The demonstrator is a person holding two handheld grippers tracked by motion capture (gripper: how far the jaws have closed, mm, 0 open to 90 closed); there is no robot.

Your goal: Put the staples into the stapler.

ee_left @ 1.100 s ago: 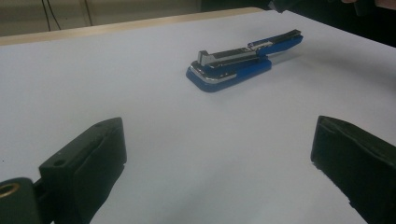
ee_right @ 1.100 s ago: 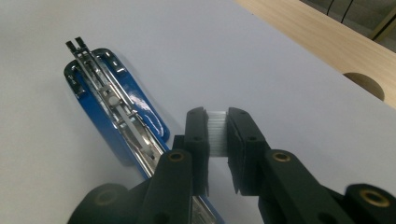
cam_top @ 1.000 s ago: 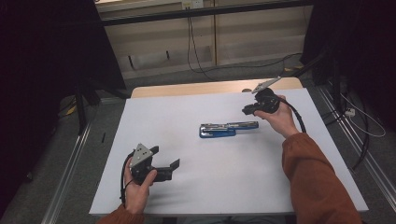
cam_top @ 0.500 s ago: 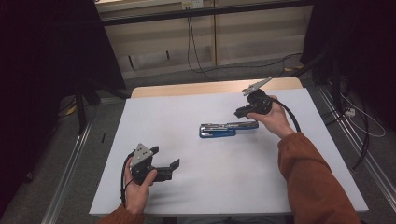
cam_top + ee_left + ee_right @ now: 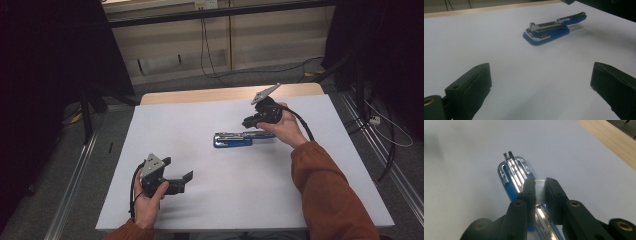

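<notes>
On white counter (image 5: 225,200): blue stapler (image 5: 243,138), opened; right tongs (image 5: 540,188) pinch white staple strip (image 5: 540,190), prob. light, brittle—hold by its sides. Left tongs (image 5: 541,87) wide, empty.

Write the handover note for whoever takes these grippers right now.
Right gripper: shut on a white strip of staples, held just above the open blue stapler.
Left gripper: open, holding nothing, near the front left of the white table, apart from the stapler.
Stapler: lies mid-table, top arm swung back flat, metal staple channel exposed.
Done: stapler opened, strip picked up.
Left: seat the strip in the channel, release it, then probably close the stapler; the left gripper could steady the base.
</notes>
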